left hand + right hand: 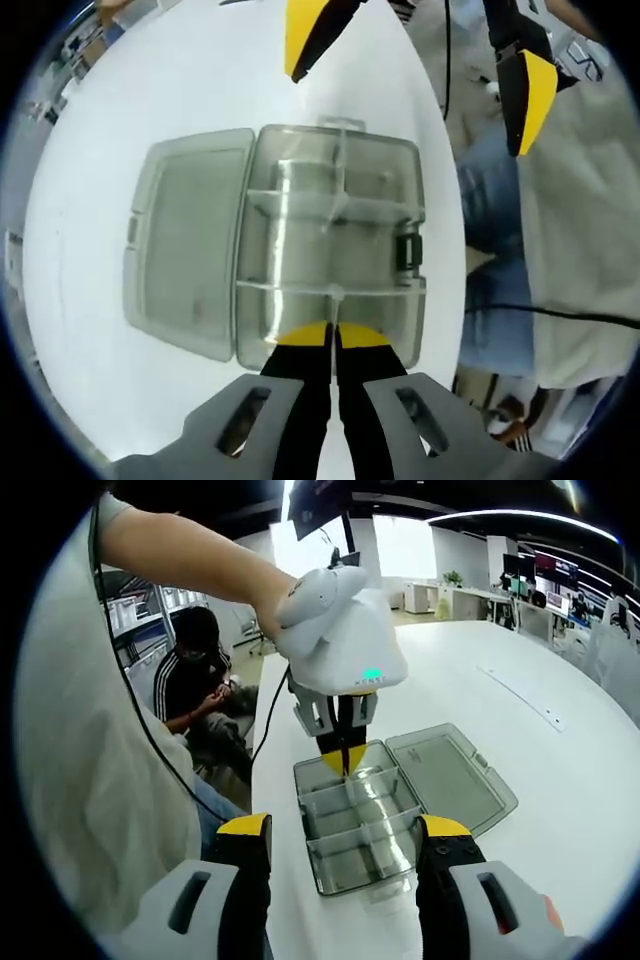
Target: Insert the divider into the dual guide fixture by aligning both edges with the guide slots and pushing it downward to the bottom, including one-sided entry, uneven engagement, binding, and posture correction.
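**Two grippers over an open organiser box**

Two handheld grippers work above a clear plastic compartment box [362, 820] lying on a white table [560, 810], its lid [452, 778] folded flat beside it. The left gripper [334, 335], jaws together, pinches the top edge of a thin clear divider [336, 296] standing in the box at its near wall. The right gripper [345, 832] hovers above, jaws wide apart and empty. A seated person [195, 685] shows beyond the table edge.
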`<action>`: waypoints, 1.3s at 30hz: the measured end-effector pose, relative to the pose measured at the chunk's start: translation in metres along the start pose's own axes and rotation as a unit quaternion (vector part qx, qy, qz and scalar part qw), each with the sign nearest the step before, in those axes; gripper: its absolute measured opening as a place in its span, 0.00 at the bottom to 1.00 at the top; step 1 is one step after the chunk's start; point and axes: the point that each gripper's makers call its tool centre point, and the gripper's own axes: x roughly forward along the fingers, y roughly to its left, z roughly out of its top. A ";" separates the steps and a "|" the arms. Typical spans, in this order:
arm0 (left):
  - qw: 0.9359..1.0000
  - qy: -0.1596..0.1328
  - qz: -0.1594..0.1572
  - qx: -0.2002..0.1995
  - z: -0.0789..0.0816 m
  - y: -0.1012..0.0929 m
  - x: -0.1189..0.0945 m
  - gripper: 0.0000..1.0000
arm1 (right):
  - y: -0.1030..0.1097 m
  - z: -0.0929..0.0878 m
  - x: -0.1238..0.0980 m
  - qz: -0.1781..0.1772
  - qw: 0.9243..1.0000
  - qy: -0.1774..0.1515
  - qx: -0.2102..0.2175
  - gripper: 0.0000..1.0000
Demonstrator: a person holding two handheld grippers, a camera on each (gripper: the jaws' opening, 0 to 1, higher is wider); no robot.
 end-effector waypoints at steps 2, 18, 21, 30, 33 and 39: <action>1.000 0.001 0.003 0.003 0.000 -0.001 0.000 0.00 | 0.000 0.000 0.000 0.000 1.000 0.000 0.001 0.55; 1.000 0.011 0.017 0.017 0.000 -0.001 0.000 0.00 | 0.000 0.000 0.001 -0.002 1.000 -0.001 0.002 0.55; 1.000 0.010 0.018 0.017 0.000 -0.001 0.000 0.00 | 0.000 -0.001 0.001 -0.002 1.000 -0.002 0.003 0.55; 0.999 0.009 0.023 0.022 0.000 -0.001 0.000 0.00 | -0.003 -0.001 0.000 -0.005 1.000 -0.003 0.005 0.56; 0.999 0.004 0.027 0.018 0.000 -0.001 0.000 0.00 | -0.003 -0.002 -0.001 -0.006 1.000 -0.002 0.005 0.56; 1.000 -0.003 0.026 -0.002 0.000 0.001 0.000 0.00 | -0.004 -0.003 -0.001 -0.007 1.000 -0.001 0.006 0.56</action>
